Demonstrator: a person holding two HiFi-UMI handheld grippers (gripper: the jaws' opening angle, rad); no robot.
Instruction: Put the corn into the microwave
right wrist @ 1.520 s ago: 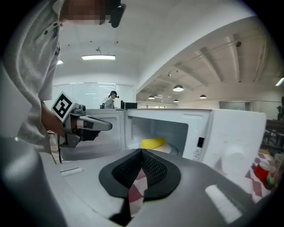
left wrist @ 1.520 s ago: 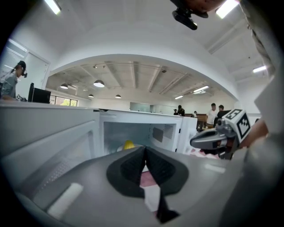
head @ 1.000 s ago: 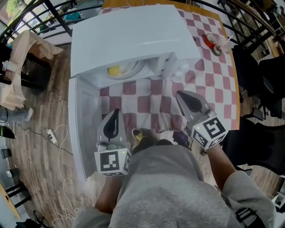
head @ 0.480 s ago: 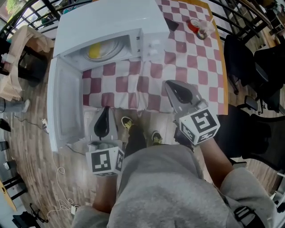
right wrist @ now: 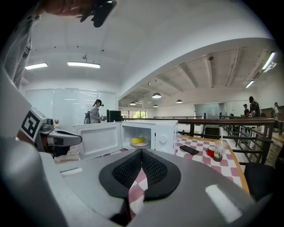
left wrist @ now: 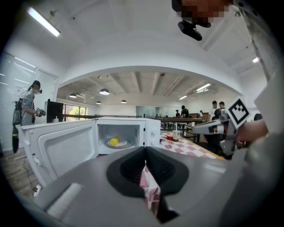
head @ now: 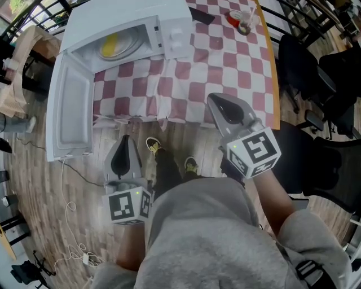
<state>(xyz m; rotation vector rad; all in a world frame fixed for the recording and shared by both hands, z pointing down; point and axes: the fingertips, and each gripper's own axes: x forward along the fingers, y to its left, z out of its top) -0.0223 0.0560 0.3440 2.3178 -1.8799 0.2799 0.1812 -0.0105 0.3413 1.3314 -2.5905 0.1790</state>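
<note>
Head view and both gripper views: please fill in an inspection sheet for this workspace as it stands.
Surface: table under a red-and-white checked cloth.
Job's things: microwave, door open; corn on the plate inside.
Clutter: red cup and dark flat object at the table's far end.
Grippers: left gripper and right gripper both shut, empty, touching nothing.
Cables: white cable looping on the floor.
Surroundings: wood floor, black chairs at right, a bystander beyond the microwave.

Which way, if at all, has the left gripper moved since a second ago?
Yes: the left gripper backed away from the microwave, off the tablecloth edge.
</note>
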